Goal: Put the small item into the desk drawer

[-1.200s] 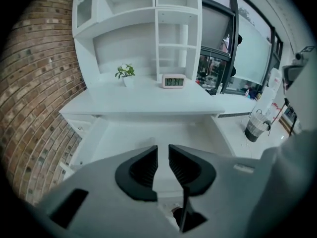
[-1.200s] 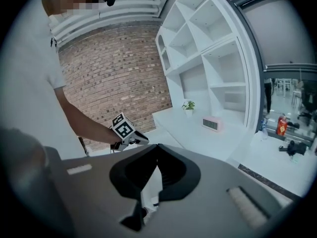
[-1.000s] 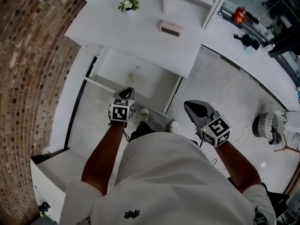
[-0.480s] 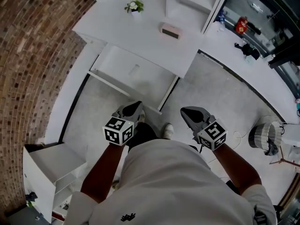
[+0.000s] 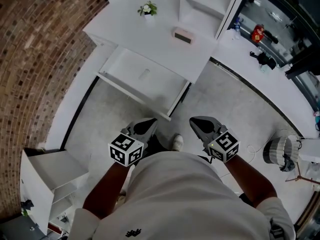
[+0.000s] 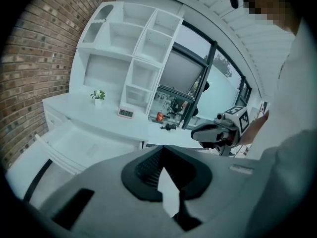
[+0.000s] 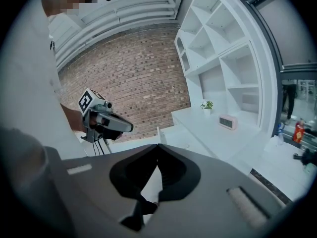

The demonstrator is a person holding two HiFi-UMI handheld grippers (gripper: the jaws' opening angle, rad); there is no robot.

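1. Compared with a second ago, the left gripper (image 5: 149,122) has drawn back toward the person's body. The desk drawer (image 5: 134,96) now lies well apart from it, at its 12 o'clock.
2. Its fingers are pressed together with nothing between them. The right gripper (image 5: 196,121), level with it at 3 o'clock, is also closed and empty.
3. The small item (image 5: 144,75) lies near the middle of the drawer's floor, apart from both grippers. The placing looks finished, though the drawer is still pulled out.
4. The item is pale, slim and hard to make out against the white drawer, which is a shallow, smooth rectangular tray.
5. The desk (image 5: 150,41) is flat, matte white. On it are a small boxy clock (image 5: 182,35) at the drawer's 1 o'clock and a tiny potted plant (image 5: 148,8) at 12 o'clock.
6. A rough red-brown brick wall (image 5: 40,59) runs along 9 o'clock, and the floor (image 5: 235,109) is mottled grey.
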